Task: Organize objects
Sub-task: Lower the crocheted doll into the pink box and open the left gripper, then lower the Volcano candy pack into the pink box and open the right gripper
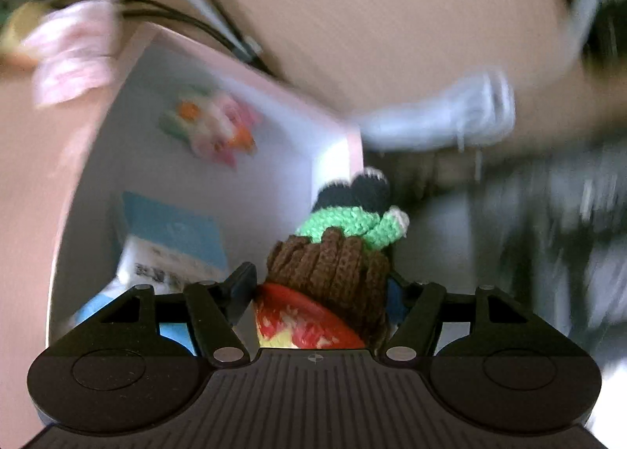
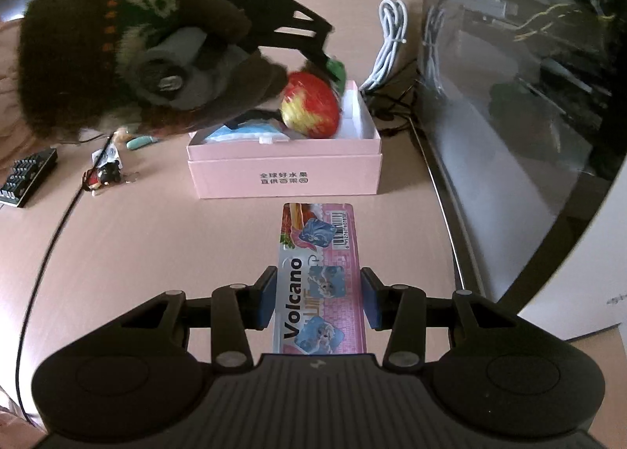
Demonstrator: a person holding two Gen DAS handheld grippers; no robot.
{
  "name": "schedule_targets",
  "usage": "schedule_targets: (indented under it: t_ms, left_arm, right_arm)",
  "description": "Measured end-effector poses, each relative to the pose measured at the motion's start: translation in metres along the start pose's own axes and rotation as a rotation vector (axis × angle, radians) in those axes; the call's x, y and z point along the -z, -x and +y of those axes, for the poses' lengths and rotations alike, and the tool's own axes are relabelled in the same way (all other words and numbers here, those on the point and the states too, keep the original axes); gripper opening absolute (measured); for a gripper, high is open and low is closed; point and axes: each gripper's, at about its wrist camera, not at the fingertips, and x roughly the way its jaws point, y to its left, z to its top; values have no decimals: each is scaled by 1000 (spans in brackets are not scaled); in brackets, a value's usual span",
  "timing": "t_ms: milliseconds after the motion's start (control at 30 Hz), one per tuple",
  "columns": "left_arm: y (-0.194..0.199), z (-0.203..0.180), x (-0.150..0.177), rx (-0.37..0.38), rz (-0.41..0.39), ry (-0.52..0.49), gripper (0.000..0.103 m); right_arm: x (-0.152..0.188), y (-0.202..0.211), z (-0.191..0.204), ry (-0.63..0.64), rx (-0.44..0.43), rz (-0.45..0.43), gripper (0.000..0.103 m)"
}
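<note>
Left gripper (image 1: 319,284) clamped on knitted apple (image 2: 310,104) over pink box (image 2: 284,169); right gripper (image 2: 317,298) part-open, fingers straddling pink packet (image 2: 319,249), contact unclear.

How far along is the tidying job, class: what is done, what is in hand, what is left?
Done: a blue-and-white packet already lies in the pink cardboard box. In hand: the left gripper holds the red-and-yellow toy apple with knitted stem over the box. Left: the right gripper straddles the pink Volcano card pack on the table; small trinkets remain outside.
</note>
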Motion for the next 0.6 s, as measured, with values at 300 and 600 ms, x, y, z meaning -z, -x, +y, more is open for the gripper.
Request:
schedule_targets:
  t_ms: [300, 600]
  left_arm:
    - [35, 16, -5, 135, -145, 118, 69]
    - [144, 56, 39, 109, -377, -153, 69]
  right_arm:
    - [-2, -5, 0, -5, 41, 25, 43]
    - [-51, 3, -11, -78, -21, -67, 43]
